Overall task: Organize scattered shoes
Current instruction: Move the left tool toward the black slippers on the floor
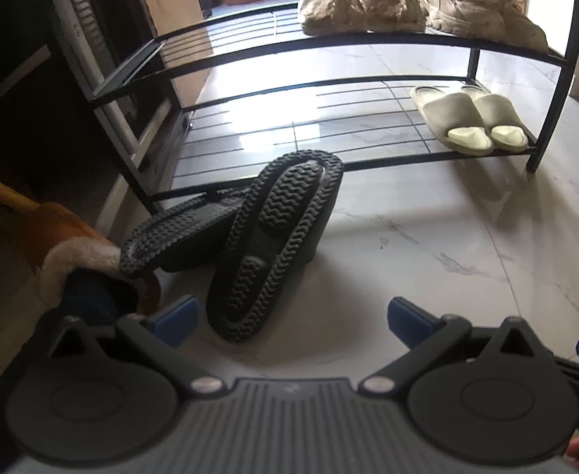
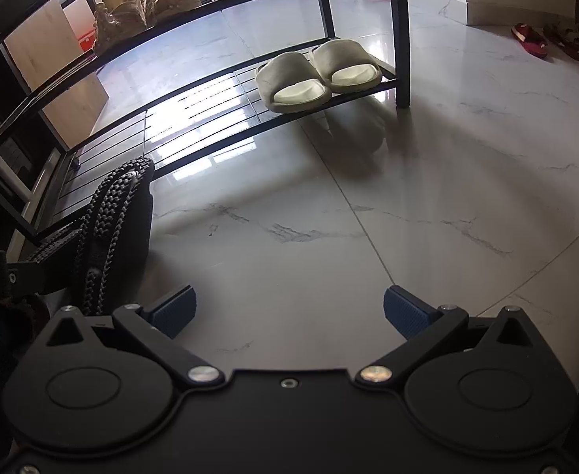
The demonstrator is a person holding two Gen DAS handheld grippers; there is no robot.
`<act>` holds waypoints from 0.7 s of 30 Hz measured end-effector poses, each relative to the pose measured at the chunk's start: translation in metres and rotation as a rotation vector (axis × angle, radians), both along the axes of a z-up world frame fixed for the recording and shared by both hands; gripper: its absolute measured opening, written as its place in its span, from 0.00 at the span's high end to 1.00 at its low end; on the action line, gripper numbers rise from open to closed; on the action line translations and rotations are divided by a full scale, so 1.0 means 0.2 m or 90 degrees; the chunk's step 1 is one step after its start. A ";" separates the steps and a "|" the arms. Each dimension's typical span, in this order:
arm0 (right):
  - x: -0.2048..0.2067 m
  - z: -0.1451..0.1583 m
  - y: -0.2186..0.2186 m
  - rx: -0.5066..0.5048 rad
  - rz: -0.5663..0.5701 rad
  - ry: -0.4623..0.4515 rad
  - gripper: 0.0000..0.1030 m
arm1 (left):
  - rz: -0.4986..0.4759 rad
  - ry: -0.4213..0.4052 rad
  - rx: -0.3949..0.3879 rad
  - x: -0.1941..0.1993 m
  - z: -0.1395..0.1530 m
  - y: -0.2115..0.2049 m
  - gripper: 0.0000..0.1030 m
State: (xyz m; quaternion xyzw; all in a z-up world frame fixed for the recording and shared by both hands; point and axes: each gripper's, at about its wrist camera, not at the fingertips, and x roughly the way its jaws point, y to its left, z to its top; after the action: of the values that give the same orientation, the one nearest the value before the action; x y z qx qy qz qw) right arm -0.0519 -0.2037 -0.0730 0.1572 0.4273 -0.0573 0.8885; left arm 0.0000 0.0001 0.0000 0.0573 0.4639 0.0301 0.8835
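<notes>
Two black slippers point(image 1: 265, 237) on the marble floor point(image 1: 427, 245), tipped up sole-out against the front rail of the shoe rack point(image 1: 328, 166), one leaning across the other, at the rack's left end. Just ahead of the left tool point(image 1: 291, 322), fingers spread wide, empty. Right tool point(image 2: 289, 310) likewise spread wide and empty, over bare floor, the slippers point(image 2: 111, 229) off to its left.

Probably light and foamy, with thick soles that flex little; deep zigzag tread should give good bite, so slipping seems unlikely. Best hold likely across the sole edge near the heel or on the upper strap, one slipper at a time, since the two overlap and lifting one may topple the other.

Count, as far as visible:
- black slippers: two, on the floor
- pale slides point(image 1: 475, 120): two, paired on the lower shelf, right end
- beige shoes point(image 1: 352, 0): two, on the upper shelf
- pale chunky trainers point(image 1: 478, 8): apparently one pair beside them, though hard to separate
- a tan fur-lined boot point(image 1: 72, 252) at far left
- red footwear point(image 2: 530, 37) well apart across the floor; number unclear
</notes>
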 end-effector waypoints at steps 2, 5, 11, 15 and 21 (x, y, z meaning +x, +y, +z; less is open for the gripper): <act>0.00 0.00 0.00 -0.004 0.000 -0.004 0.00 | 0.000 -0.002 0.001 0.00 0.00 0.00 0.01; 0.00 0.00 0.00 -0.010 -0.001 -0.010 0.00 | 0.000 -0.006 0.003 0.00 0.00 0.01 0.01; -0.01 0.00 -0.01 0.000 -0.002 -0.002 0.00 | 0.002 -0.009 0.012 0.01 -0.02 0.00 0.01; 0.01 -0.01 -0.03 0.005 -0.002 0.001 0.00 | 0.003 -0.004 0.016 0.00 -0.02 -0.01 0.01; 0.01 -0.02 -0.03 0.010 -0.003 0.005 0.00 | 0.005 0.000 0.016 0.01 -0.02 0.00 0.01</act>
State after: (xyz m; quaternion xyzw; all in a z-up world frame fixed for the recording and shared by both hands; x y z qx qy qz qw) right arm -0.0492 -0.2096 -0.0767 0.1648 0.4309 -0.0569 0.8854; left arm 0.0018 0.0002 -0.0048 0.0666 0.4639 0.0391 0.8825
